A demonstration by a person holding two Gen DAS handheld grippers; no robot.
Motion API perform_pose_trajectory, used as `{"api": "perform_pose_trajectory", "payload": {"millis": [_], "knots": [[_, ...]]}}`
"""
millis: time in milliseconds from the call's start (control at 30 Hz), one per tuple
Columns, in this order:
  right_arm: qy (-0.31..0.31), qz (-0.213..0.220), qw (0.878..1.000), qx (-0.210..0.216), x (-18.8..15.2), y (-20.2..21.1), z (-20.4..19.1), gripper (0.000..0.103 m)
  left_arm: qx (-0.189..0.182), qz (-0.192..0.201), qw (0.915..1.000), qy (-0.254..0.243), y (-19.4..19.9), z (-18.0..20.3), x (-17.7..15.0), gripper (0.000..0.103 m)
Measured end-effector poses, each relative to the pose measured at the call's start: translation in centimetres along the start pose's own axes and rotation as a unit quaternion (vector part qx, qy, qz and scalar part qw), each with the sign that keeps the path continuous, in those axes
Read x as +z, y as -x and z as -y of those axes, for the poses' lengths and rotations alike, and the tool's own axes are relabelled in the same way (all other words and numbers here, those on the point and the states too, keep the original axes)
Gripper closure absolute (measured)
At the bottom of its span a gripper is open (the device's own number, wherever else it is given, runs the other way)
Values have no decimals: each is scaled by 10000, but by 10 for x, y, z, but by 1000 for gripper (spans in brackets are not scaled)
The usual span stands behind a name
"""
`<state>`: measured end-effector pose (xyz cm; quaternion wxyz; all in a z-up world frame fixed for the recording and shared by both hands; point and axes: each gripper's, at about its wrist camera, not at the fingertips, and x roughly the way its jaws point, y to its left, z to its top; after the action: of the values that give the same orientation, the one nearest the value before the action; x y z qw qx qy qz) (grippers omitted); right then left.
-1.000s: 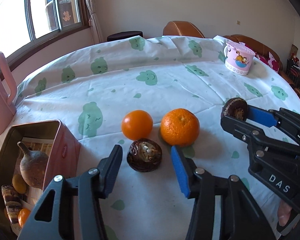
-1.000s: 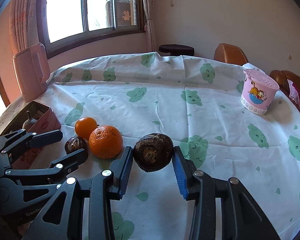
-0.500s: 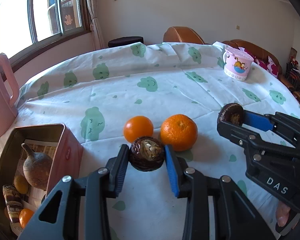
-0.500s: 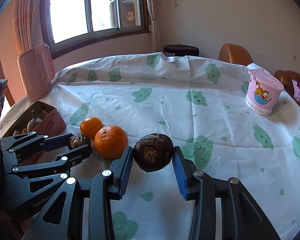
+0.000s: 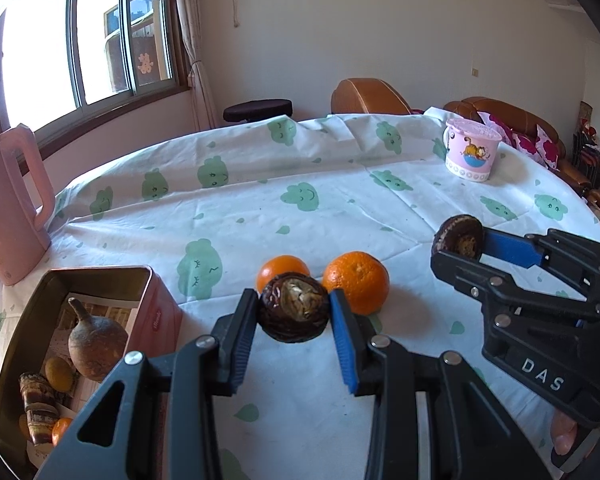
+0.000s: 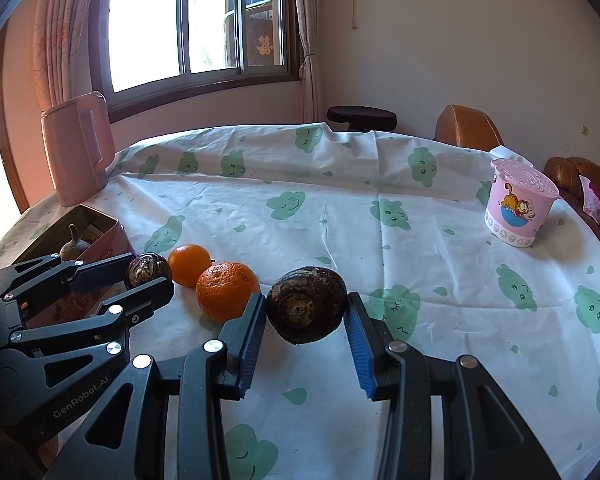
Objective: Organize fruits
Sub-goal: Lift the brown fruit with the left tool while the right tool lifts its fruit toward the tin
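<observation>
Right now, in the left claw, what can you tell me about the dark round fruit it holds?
The dark fruit in the left claw is round and somewhat flattened, with a wrinkled dark-brown skin and a pale, dried patch on the face turned to the camera. The left claw has just closed on it: both blue-lined pads press its sides. It sits in front of two oranges, the smaller orange and the larger orange, close to the patterned tablecloth; whether it touches the cloth I cannot tell.
</observation>
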<state>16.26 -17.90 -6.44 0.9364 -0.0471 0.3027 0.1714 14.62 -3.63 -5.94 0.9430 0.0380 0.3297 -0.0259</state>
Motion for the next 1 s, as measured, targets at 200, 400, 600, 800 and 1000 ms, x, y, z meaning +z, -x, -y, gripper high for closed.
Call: {"api": "perform_pose_trajectory", "payload": {"millis": [200, 400, 600, 800, 1000], "knots": [[71, 173, 9998, -42, 0, 6, -3, 61, 27, 182, 9998, 36, 7, -1, 0, 65], [71, 288, 9995, -50, 0, 10, -3, 61, 28, 323, 9994, 119, 12, -5, -1, 65], [85, 415, 9991, -59, -1, 14, -3, 61, 51, 426, 9990, 134, 16, -5, -1, 65], [86, 527, 9986, -61, -2, 19, -2, 61, 91, 532, 9985, 124, 21, -5, -2, 65], [81, 610, 9981, -66, -2, 22, -2, 61, 138, 665, 9976, 134, 26, -5, -3, 65]]}}
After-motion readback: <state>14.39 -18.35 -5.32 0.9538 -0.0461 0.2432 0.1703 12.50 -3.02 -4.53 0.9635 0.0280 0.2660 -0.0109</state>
